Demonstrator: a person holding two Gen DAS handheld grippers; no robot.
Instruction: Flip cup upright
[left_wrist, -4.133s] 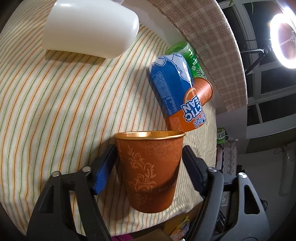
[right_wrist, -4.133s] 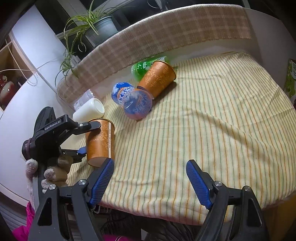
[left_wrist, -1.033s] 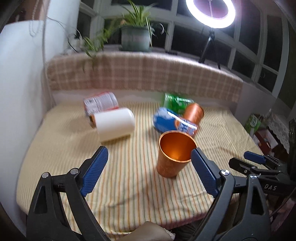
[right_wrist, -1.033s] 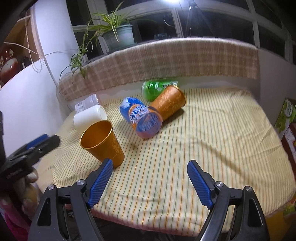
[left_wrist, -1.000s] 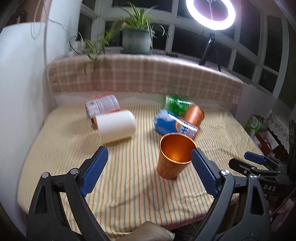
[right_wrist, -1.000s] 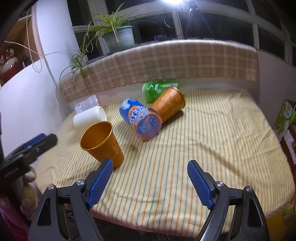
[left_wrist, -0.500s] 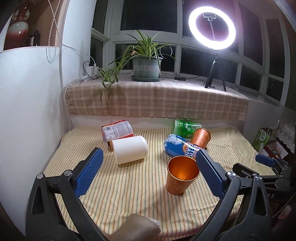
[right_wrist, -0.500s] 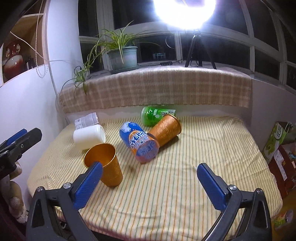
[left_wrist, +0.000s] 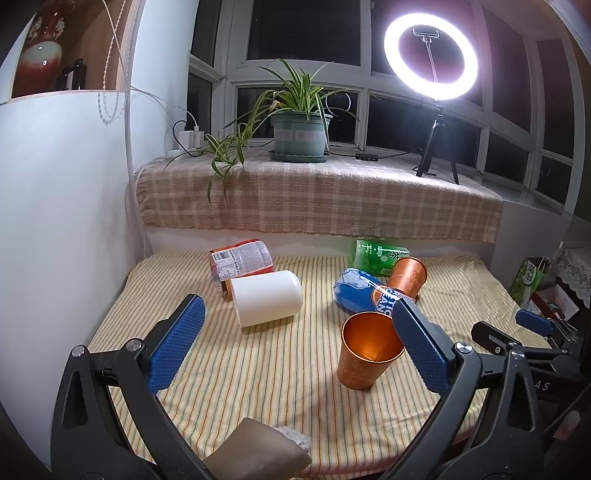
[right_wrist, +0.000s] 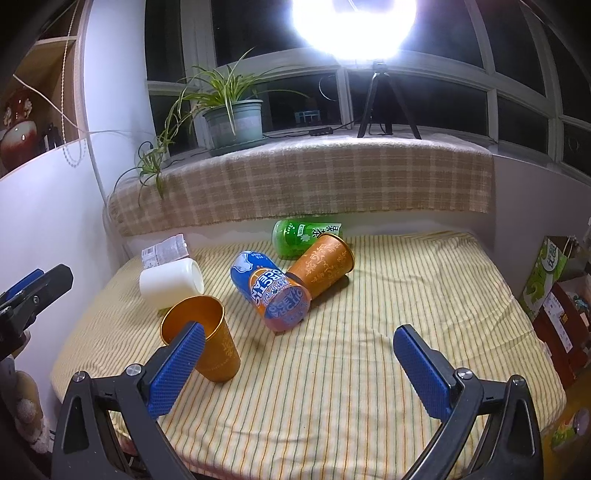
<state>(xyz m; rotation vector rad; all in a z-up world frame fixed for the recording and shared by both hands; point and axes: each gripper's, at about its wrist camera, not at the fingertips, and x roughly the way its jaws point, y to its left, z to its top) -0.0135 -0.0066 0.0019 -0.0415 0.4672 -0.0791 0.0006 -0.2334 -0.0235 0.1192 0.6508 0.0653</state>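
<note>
An orange patterned cup (left_wrist: 364, 356) stands upright, mouth up, on the striped tablecloth (left_wrist: 258, 369); it also shows in the right wrist view (right_wrist: 207, 339). A second orange cup (left_wrist: 408, 275) lies on its side farther back, also seen in the right wrist view (right_wrist: 321, 264). My left gripper (left_wrist: 295, 343) is open and empty, held back from the table, the upright cup by its right finger. My right gripper (right_wrist: 295, 362) is open and empty, above the table's front edge, the upright cup behind its left finger.
A white cup (left_wrist: 267, 297), a blue-orange cup (right_wrist: 273, 291), a green cup (right_wrist: 304, 236) and a red-labelled cup (left_wrist: 240, 258) lie on their sides. A checked ledge (left_wrist: 317, 201) with a plant pot (left_wrist: 299, 138) and ring light (left_wrist: 430, 59) stands behind.
Both grippers have drawn back and up from the table, so the cups look smaller. The orange cup that the left gripper held 4 seconds ago stands free and upright.
</note>
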